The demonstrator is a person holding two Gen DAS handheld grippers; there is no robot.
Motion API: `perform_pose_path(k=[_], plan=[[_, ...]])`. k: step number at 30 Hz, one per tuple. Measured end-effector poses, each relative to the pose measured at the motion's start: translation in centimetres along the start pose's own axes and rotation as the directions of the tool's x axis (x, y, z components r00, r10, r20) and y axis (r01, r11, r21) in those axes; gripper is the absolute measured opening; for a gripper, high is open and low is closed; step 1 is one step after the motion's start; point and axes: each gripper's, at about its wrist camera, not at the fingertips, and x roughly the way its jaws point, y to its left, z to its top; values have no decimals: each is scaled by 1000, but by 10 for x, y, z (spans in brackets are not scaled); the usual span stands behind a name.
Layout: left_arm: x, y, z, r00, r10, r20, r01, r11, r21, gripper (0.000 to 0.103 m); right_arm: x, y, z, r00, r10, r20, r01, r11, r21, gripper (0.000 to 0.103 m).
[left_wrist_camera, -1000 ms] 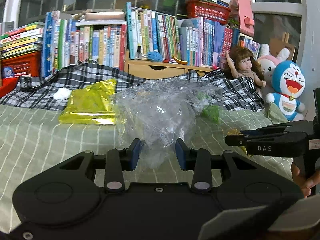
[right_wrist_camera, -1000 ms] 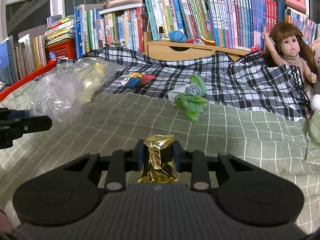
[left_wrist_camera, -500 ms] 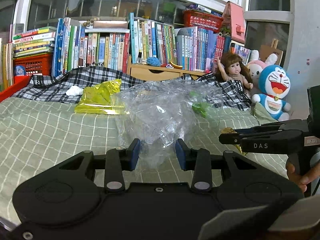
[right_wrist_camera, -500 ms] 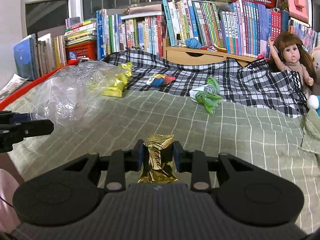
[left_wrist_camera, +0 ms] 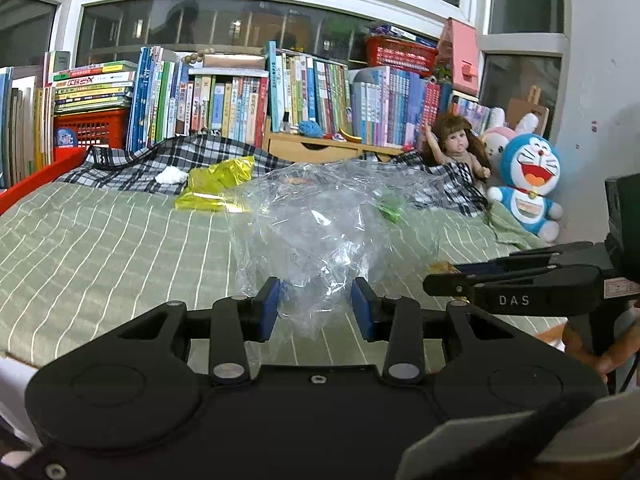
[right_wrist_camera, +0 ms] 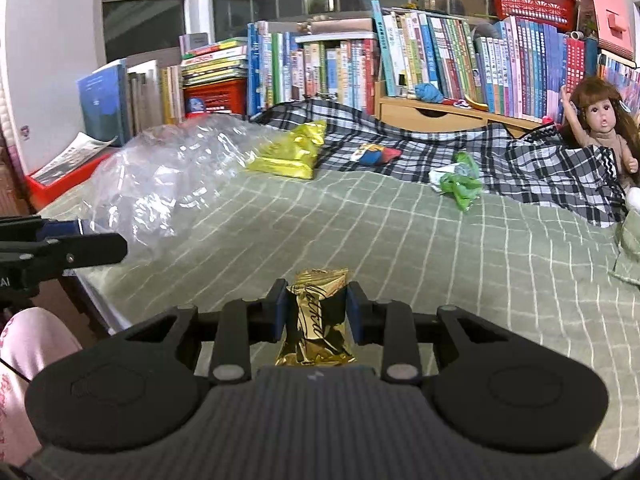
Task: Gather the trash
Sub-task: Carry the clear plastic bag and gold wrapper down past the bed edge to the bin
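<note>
My left gripper (left_wrist_camera: 316, 304) is shut on the lower part of a crumpled clear plastic bag (left_wrist_camera: 320, 220), which stands up above the green checked bed. In the right wrist view the bag (right_wrist_camera: 168, 192) bulges just beyond the left gripper (right_wrist_camera: 120, 245). My right gripper (right_wrist_camera: 316, 304) is shut on a gold foil wrapper (right_wrist_camera: 316, 320), held upright between the pads. On the bed farther back lie a yellow foil bag (right_wrist_camera: 292, 152), a green wrapper (right_wrist_camera: 460, 184), a red-and-blue wrapper (right_wrist_camera: 374, 154) and a white tissue (left_wrist_camera: 171, 176).
A black-and-white plaid blanket (right_wrist_camera: 520, 168) covers the far end of the bed. Behind it are rows of books (left_wrist_camera: 240, 104) and a wooden drawer unit (right_wrist_camera: 432, 112). A doll (left_wrist_camera: 456, 148) and a blue plush (left_wrist_camera: 528, 184) sit at the right. A red bed rail (left_wrist_camera: 36, 184) runs along the left.
Both grippers have drawn back and up from the bed, so more of the mattress and its near edge shows. The bag and the gold wrapper stay held.
</note>
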Motion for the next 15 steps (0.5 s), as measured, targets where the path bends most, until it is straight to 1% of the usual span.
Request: perform_pose_path(k=[4,8,11,15], plan=[[-22,-5,-9,1000,-1,-4,2,1000,22,37,-17,10,-7,1000,6,18,-5,1000,-19,38],[-40,-12,-22,1000,10,-15,-10,999,36,37,-34,19,-14,999,22,33,-21,999,-39,41],[-54,-16,-32,1000,12,-12,-12,999,46,37,-42,25,-21,999,22,39,-20,998,-57,41],[-71,-20,-42,1000,3,-11,-2,999,52,37,-49,31,-31,998,43,37,-41,998,-53,41]])
